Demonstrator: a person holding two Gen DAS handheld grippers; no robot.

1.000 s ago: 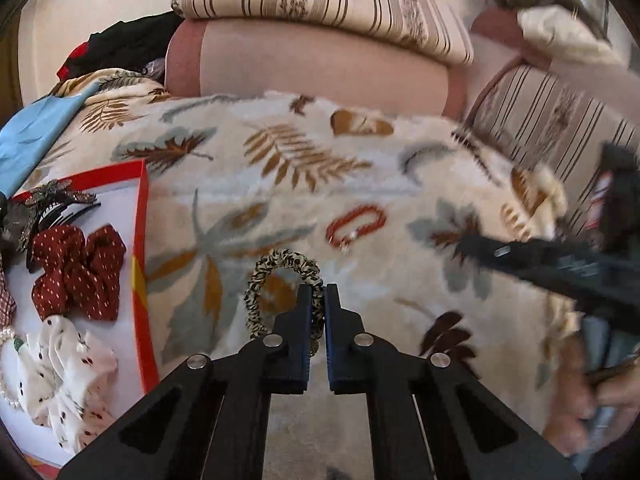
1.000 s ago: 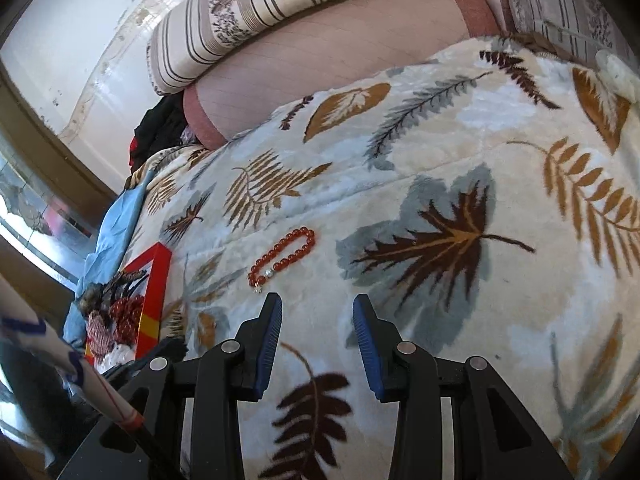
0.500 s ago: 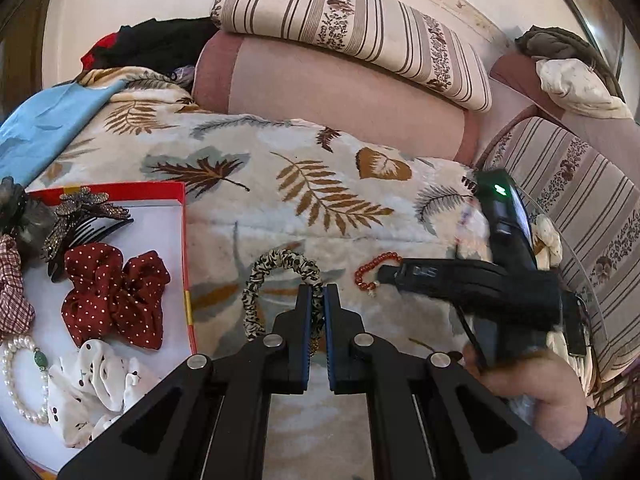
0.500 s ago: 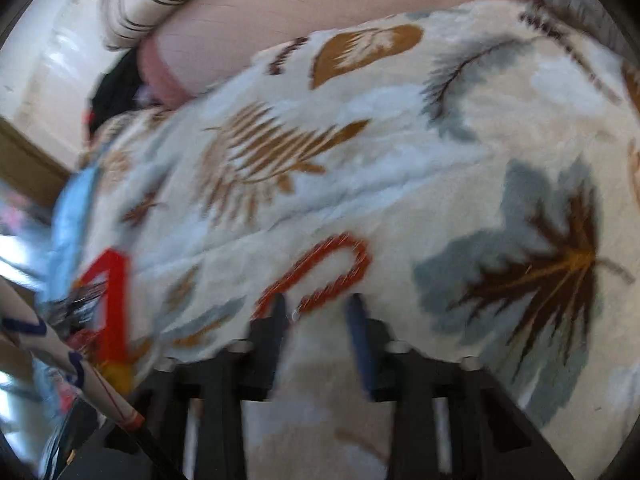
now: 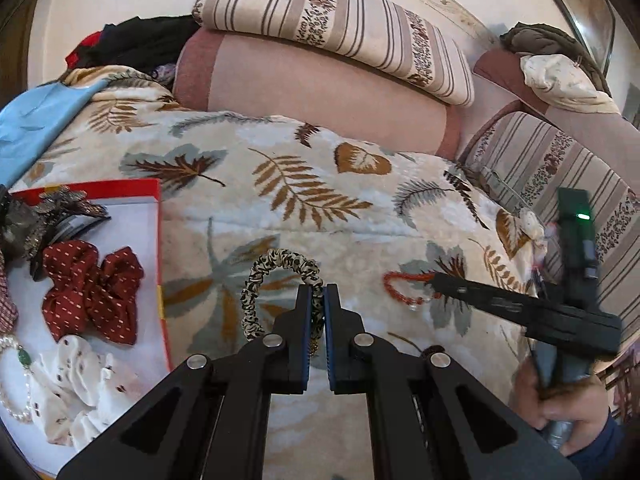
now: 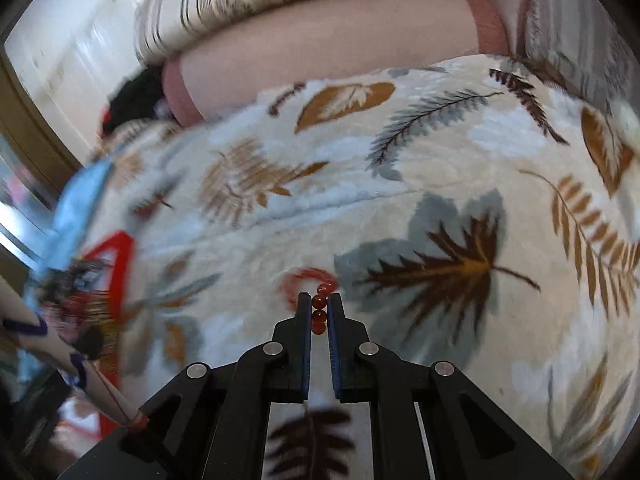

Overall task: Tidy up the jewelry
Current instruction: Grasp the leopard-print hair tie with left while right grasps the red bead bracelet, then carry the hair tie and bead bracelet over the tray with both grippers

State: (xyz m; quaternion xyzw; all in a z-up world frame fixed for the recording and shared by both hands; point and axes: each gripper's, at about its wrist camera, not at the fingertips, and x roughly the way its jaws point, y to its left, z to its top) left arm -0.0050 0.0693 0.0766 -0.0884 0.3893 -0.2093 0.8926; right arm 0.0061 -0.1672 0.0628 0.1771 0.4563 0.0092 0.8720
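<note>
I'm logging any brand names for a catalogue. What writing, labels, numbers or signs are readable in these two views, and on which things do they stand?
None can be read.
Right tongs: faint pale marks on the black arm, too small and blurred to read.
Red-edged box: no print visible.
Patterned blanket: leaf print only, no lettering.
Striped cushions: ornament only.
</note>
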